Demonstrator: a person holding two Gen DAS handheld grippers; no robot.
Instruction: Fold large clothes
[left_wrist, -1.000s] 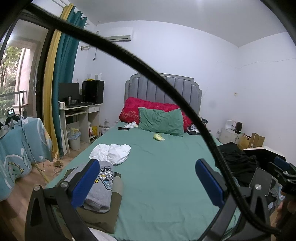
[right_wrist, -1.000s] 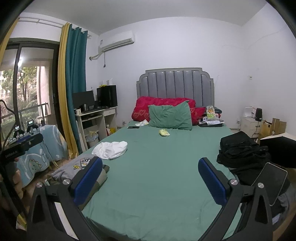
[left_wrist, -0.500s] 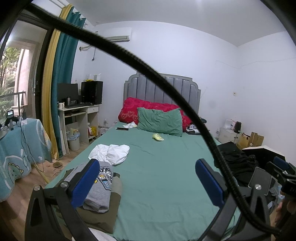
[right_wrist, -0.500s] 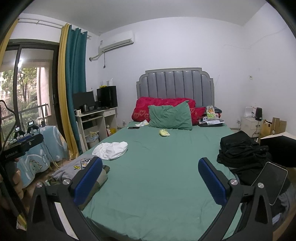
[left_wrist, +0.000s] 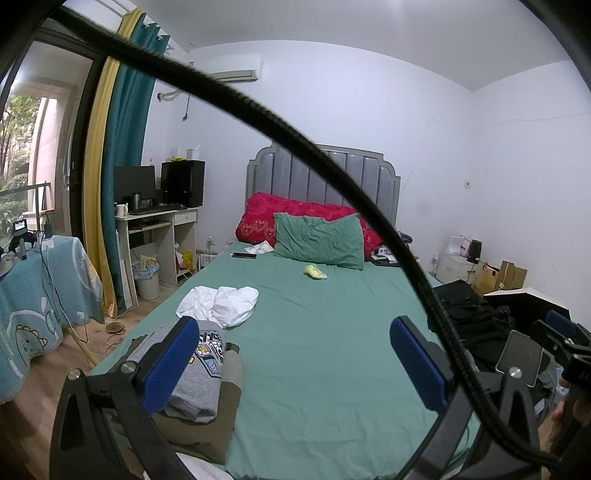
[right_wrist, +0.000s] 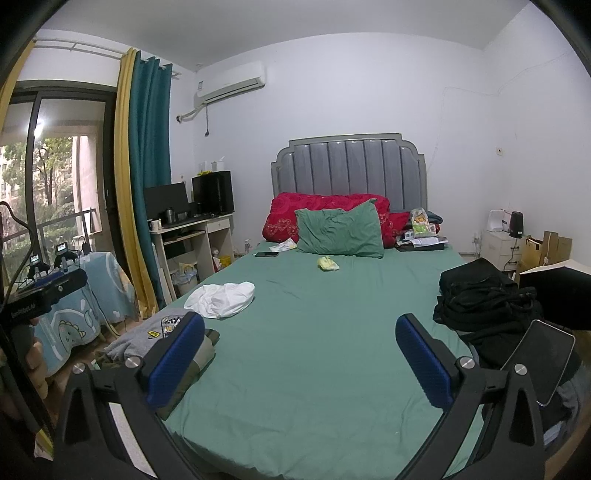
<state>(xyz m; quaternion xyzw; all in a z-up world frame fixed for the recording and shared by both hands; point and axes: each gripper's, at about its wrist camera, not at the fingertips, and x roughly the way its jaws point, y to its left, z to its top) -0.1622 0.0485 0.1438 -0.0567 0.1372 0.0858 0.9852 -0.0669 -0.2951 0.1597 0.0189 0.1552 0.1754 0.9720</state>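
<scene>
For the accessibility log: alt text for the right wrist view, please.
The open right gripper hovers empty above a green-sheeted bed. A crumpled white garment and folded grey shirt lie at its left side, black clothes at its right.

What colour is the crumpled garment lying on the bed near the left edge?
White. The crumpled garment shows best in the right wrist view, against the green bedsheet.
</scene>
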